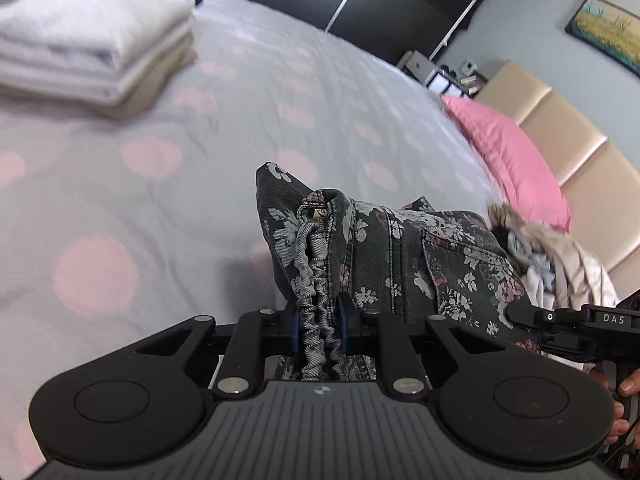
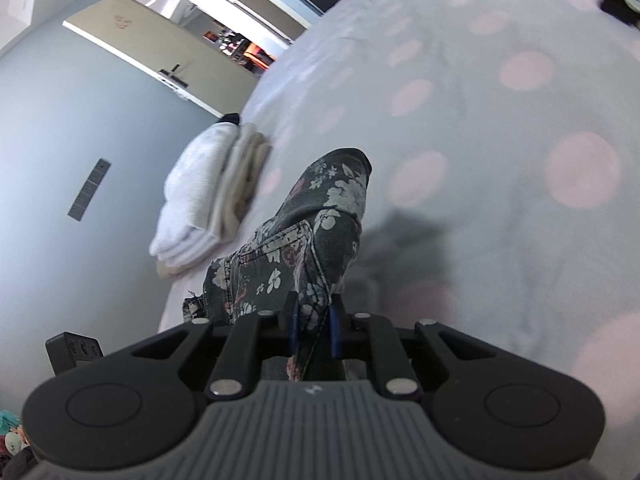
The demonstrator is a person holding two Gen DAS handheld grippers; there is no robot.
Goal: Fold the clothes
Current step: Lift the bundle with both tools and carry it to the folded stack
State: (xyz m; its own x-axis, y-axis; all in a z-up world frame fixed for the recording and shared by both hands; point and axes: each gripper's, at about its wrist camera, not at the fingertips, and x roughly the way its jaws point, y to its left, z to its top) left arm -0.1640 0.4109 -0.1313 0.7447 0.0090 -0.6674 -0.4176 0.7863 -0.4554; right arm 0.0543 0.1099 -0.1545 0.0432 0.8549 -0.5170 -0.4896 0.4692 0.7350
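While clamped in left tongs (image 1: 319, 330), floral garment (image 1: 400, 248), right tongs (image 2: 312, 330) pinching another edge

"DAS" on right gripper (image 1: 538, 330)

Ahead of my left gripper I see a grey bedspread (image 1: 248, 92) with pale pink dots. Far off to its right a pink pillow (image 1: 508, 156) leans on the beige padded headboard (image 1: 560, 120), under a framed painting (image 1: 608, 32). Past my right gripper, to its left, stands an open door (image 2: 160, 48).
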